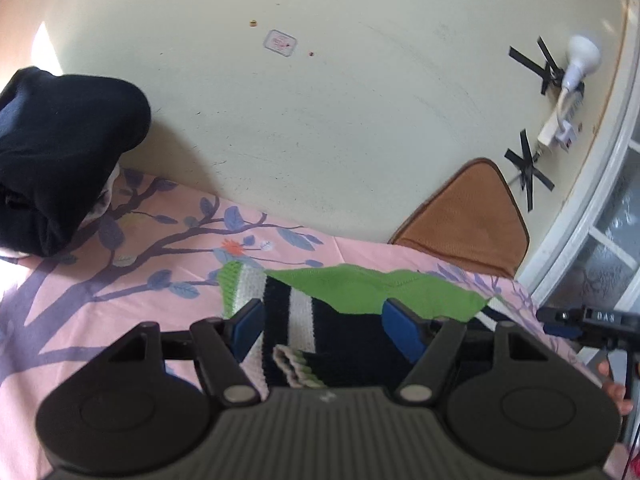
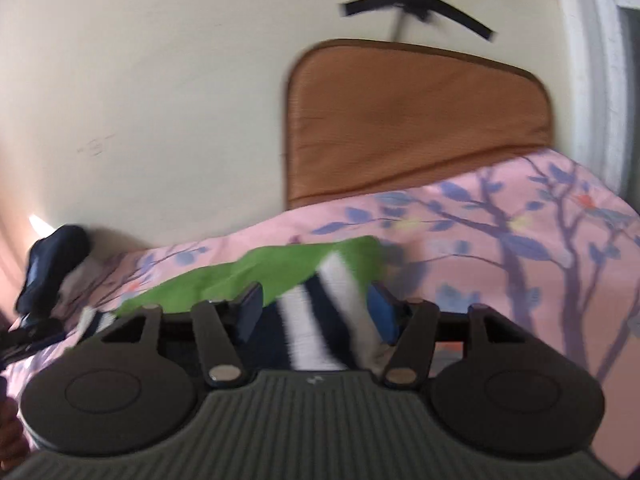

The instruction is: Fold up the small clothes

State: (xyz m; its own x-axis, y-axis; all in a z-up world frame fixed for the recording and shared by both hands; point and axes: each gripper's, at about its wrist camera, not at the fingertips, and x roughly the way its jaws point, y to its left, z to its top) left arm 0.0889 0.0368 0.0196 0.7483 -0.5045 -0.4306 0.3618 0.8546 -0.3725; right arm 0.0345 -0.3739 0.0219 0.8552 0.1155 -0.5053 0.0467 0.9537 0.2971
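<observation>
Knitted striped sweater [image 1: 340, 320] lies between the parted jaws of both the left gripper [image 1: 328, 320] and right gripper [image 2: 316, 308].

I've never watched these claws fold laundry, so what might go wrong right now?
Both the left gripper and right gripper look open over the striped sweater, so closing could miss the knit or pinch the bedsheet too. The green flap lies loosely and could slip open. The right view is blurred, hinting at fast motion.
</observation>
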